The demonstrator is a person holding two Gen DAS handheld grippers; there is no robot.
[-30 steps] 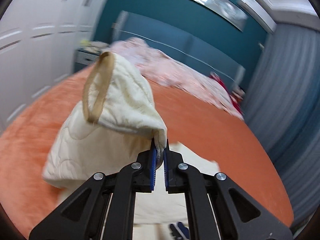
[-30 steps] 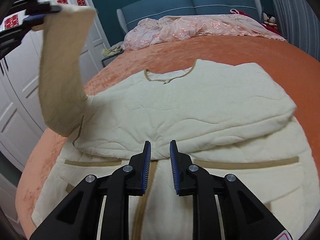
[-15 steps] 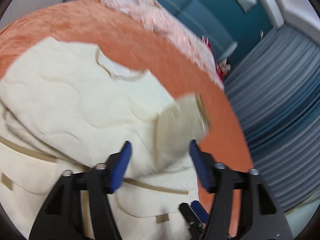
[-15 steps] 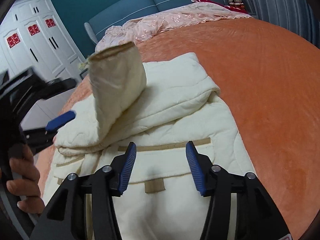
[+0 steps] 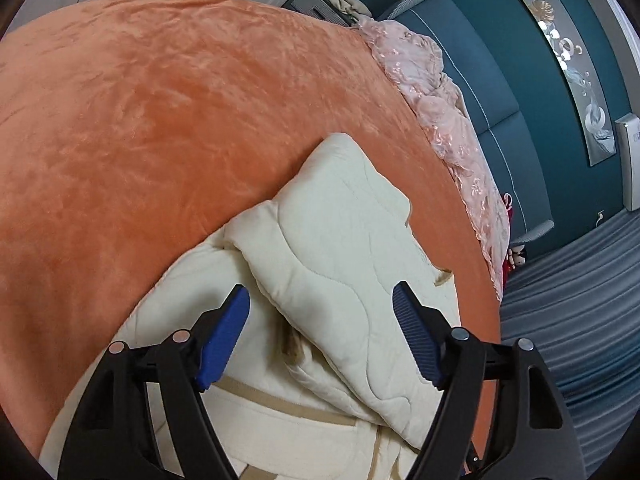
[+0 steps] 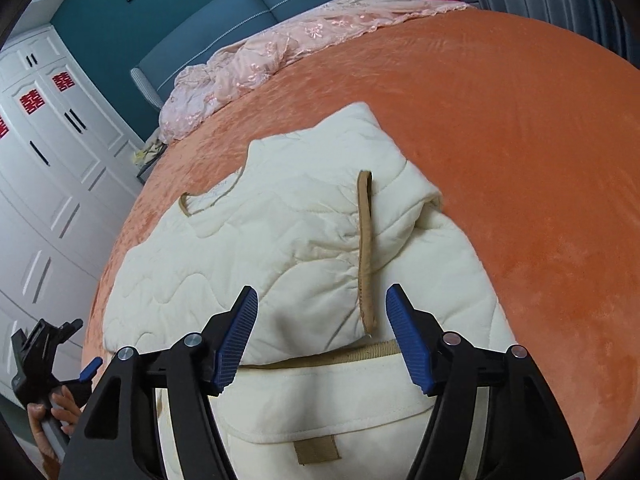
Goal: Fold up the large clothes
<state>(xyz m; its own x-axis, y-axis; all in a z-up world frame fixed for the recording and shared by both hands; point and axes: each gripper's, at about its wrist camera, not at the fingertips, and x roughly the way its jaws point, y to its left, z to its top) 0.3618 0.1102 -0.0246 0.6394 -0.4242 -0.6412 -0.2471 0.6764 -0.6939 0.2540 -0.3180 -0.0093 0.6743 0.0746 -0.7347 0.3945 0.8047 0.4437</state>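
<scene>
Cream quilted jacket (image 6: 304,248), tan-trimmed sleeve folded across, on orange bed (image 6: 520,120).

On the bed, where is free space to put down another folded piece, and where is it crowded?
Free: the orange bedspread between the cream jacket and the curtains, and to the jacket's left. Crowded: the headboard end, under the pink quilt.

I see wide bare orange bedspread (image 6: 520,152) from 12 to 4 o'clock of the cream quilted jacket (image 6: 288,248) in my right view, free to pass. Pink lace blanket (image 6: 280,44) heaped along the headboard (image 6: 224,16) at 11 to 12, blocks that edge. White wardrobe (image 6: 48,168) close at 9. My left view: open bedspread 9 to 12, grey curtain (image 5: 580,300) walls off 3 to 4.
</scene>
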